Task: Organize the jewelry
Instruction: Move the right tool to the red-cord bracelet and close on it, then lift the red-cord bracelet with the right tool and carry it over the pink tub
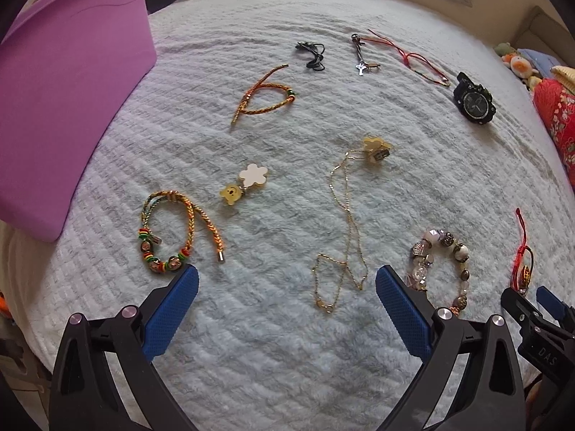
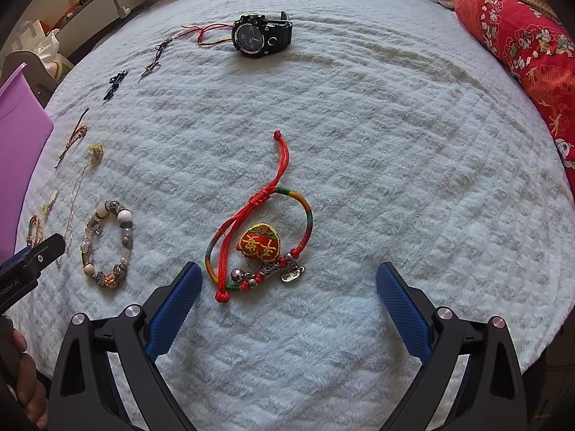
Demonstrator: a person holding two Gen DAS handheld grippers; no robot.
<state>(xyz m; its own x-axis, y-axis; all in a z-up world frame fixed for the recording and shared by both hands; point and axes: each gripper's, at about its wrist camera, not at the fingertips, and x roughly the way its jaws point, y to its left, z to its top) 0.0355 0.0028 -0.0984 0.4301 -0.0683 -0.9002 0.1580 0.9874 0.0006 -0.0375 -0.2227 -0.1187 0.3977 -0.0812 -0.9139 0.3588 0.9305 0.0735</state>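
Observation:
Jewelry lies spread over a pale fluffy blanket [image 1: 273,352]. My left gripper [image 1: 286,285] is open, and a thin gold chain necklace [image 1: 341,237] lies just ahead between its blue fingers. A braided bracelet with coloured beads [image 1: 169,237] sits by the left finger, and a stone bead bracelet [image 1: 444,269] by the right one. My right gripper [image 2: 289,282] is open too, low over a red cord bracelet with an embroidered charm [image 2: 260,240], which lies near its left finger. A black watch [image 2: 260,36] rests far back.
A purple bin [image 1: 68,86] stands at the blanket's left edge. A bear-and-flower charm [image 1: 244,183], an orange cord [image 1: 266,95], black cord [image 1: 312,55], key charm [image 1: 361,59] and thin red string [image 1: 413,57] lie farther back. A red patterned pillow [image 2: 528,54] lines the right side.

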